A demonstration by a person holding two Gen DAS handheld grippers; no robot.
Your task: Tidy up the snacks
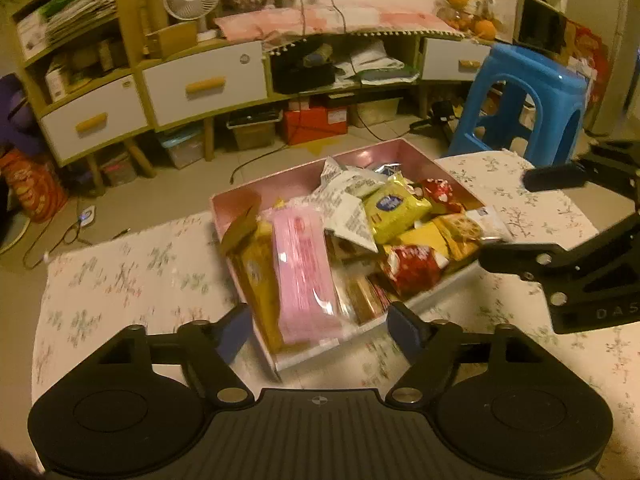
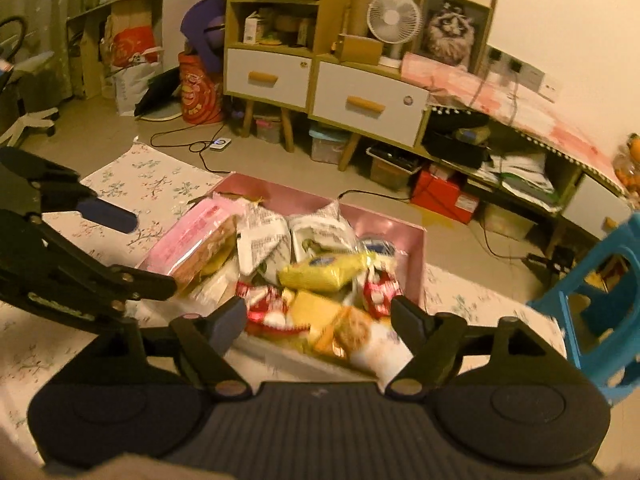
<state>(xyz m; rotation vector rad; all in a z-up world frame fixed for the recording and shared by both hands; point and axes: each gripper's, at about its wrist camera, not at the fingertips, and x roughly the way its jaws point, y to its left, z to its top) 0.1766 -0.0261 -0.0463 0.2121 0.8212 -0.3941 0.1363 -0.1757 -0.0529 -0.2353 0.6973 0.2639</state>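
Note:
A pink box [image 1: 236, 204] full of snack packets sits on a floral cloth [image 1: 132, 280]. It holds a long pink packet [image 1: 304, 276], a yellow packet [image 1: 394, 210], red packets [image 1: 412, 268] and white packets [image 1: 348, 200]. My left gripper [image 1: 320, 330] is open just before the box's near edge, empty. My right gripper [image 2: 318, 320] is open over the box's near corner [image 2: 420, 264], above an orange-and-white packet [image 2: 360, 340], holding nothing. Each gripper shows in the other's view: the right [image 1: 508, 220], the left [image 2: 152, 248].
A blue plastic stool [image 1: 524, 100] stands beside the cloth on the right. A low cabinet with white drawers [image 1: 204, 84] runs along the wall behind, with storage boxes [image 1: 314, 124] and cables [image 1: 60, 236] on the floor.

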